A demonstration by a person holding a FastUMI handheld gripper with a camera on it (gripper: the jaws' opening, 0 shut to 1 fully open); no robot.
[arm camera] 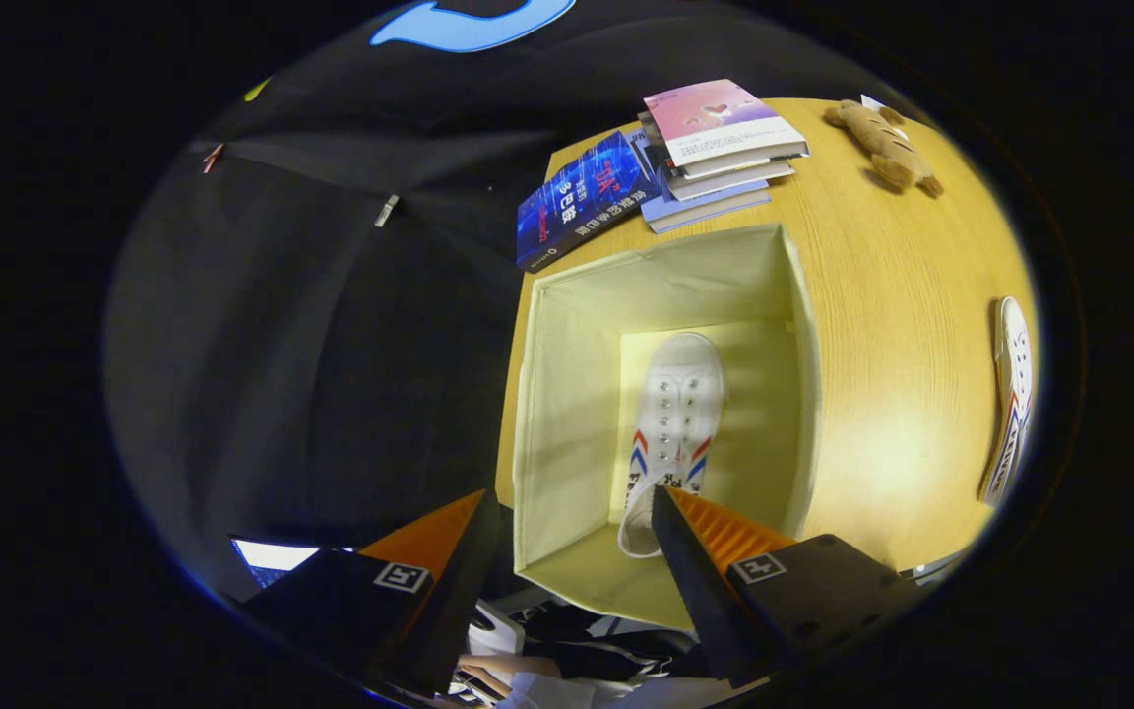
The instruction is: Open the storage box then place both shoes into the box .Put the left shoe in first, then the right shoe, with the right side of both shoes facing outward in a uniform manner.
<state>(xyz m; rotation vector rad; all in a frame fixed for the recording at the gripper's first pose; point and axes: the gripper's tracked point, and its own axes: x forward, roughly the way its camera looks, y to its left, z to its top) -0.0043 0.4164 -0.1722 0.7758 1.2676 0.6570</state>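
Note:
A cream fabric storage box (567, 414) stands open on the wooden table (882, 295), seen from above. A white shoe (675, 423) with red and blue stripes lies on the box's floor, toe pointing away from me. My gripper (577, 507) hovers above the near edge of the box, open, with nothing between its fingers; the right fingertip overlaps the shoe's heel in the view. A second white shoe (1012, 394) with the same stripes lies on its side on the table, far to the right of the box.
Beyond the box lie a stack of books (720, 148) and a dark blue book (582, 202). A brown plush toy (882, 143) rests at the table's far right. The table's left edge runs beside the box. A sleeve (547, 689) shows below the fingers.

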